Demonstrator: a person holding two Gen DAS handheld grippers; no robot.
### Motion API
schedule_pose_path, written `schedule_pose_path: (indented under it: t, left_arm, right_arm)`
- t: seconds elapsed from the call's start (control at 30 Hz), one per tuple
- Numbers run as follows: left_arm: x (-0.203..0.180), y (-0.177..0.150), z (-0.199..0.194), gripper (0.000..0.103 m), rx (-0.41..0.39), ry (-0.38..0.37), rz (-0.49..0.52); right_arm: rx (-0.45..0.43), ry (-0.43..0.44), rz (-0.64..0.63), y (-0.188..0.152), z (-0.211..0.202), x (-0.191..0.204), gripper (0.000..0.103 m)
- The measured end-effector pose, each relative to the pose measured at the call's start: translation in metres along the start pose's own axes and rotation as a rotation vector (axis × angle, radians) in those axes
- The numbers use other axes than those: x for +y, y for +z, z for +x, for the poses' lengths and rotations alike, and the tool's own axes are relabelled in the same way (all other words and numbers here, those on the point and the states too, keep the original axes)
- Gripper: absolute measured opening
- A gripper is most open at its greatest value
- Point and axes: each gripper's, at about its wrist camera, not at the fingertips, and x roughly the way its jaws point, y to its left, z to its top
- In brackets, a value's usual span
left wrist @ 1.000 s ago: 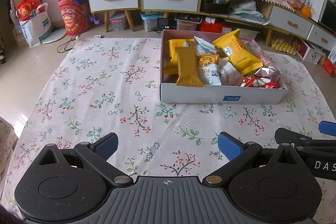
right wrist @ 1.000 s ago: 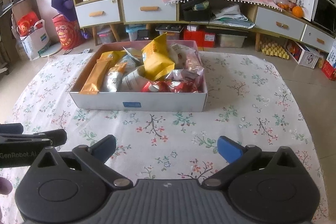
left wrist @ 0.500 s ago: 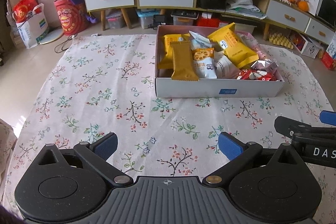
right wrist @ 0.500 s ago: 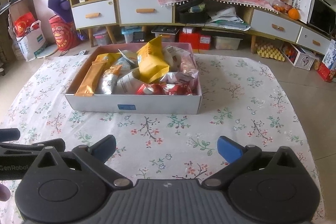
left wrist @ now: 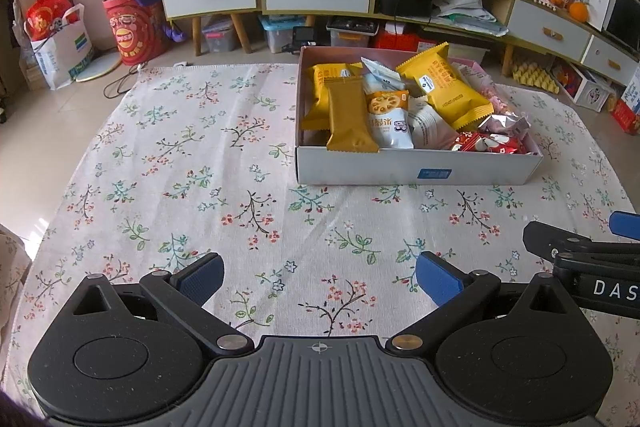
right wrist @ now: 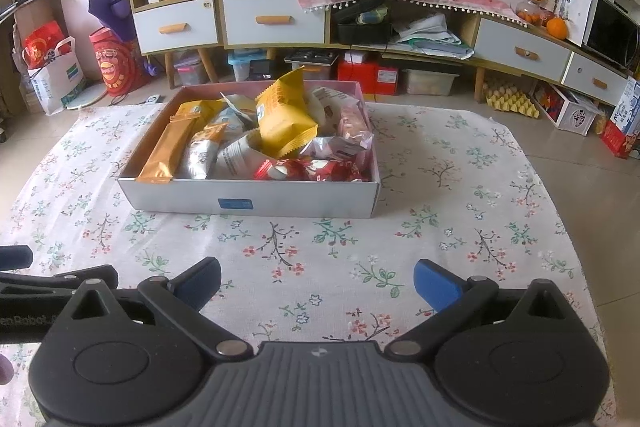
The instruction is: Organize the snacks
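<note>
Both your tongs stand wide apart and empty: the left tongs (left wrist: pixel 318 277) and the right tongs (right wrist: pixel 318 281) hang over the flowered cloth (left wrist: pixel 192 163) on the bench, side by side, with nothing between their blue pads (left wrist: pixel 438 283).

From your left tongs, only an edge of the right tool shows, cut off at the frame; the white letters "DAS" on it are all you can read. From your right tongs, the left tool pokes in the same way, with "Robot" legible and the rest cropped.

Ahead of both tongs, well apart from them, sits the snack box (right wrist: pixel 248 201), a shallow white cardboard tray with a pink inside and a small blue label on its near wall whose print is too small to read. It lies ahead and to the right of your left tongs, and ahead and slightly left of your right tongs.

Inside, the packets are heaped and overlap, so the lower ones are mostly hidden. You can make out a long mustard bar packet (left wrist: pixel 350 119) leaning on the near wall, a big yellow packet (right wrist: pixel 284 119) tilted up on the pile, a white packet with a lotus-root picture (left wrist: pixel 388 121) and Chinese writing, silver wrappers, and red wrappers (right wrist: pixel 308 171) at the near right corner.
</note>
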Motion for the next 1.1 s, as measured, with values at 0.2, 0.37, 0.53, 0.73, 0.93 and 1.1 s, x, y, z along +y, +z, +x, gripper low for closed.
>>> schedule_pose_path:
  t: [0.2,0.37,0.53,0.73,0.93,1.1]
  left_arm:
    - [0.0001,0.0000,-0.0002,0.103,0.000,-0.001,-0.001]
    - [-0.0002,-0.0001,-0.0001,0.103,0.000,0.000,0.000]
    - [0.0004,-0.0008,0.0006,0.103,0.002,0.001,0.001]
    - [-0.0002,-0.0018,0.0016,0.103,0.006,0.006,0.001]
    - [-0.0012,-0.0020,0.0013,0.103,0.007,0.008,0.006]
    - [-0.0024,-0.0029,-0.0001,0.103,-0.003,0.016,0.015]
  right_arm:
    - [0.003,-0.002,-0.003,-0.0002,0.0009,0.0004,0.089]
    - [0.005,-0.005,-0.003,-0.0008,0.0017,0.0011,0.089]
    - [0.006,-0.005,-0.003,-0.0010,0.0017,0.0012,0.089]
    - [0.006,-0.005,-0.005,-0.0010,0.0017,0.0008,0.089]
    - [0.007,-0.007,-0.008,-0.0013,0.0024,0.0004,0.089]
    - [0.007,-0.007,-0.010,-0.0012,0.0023,0.0005,0.089]
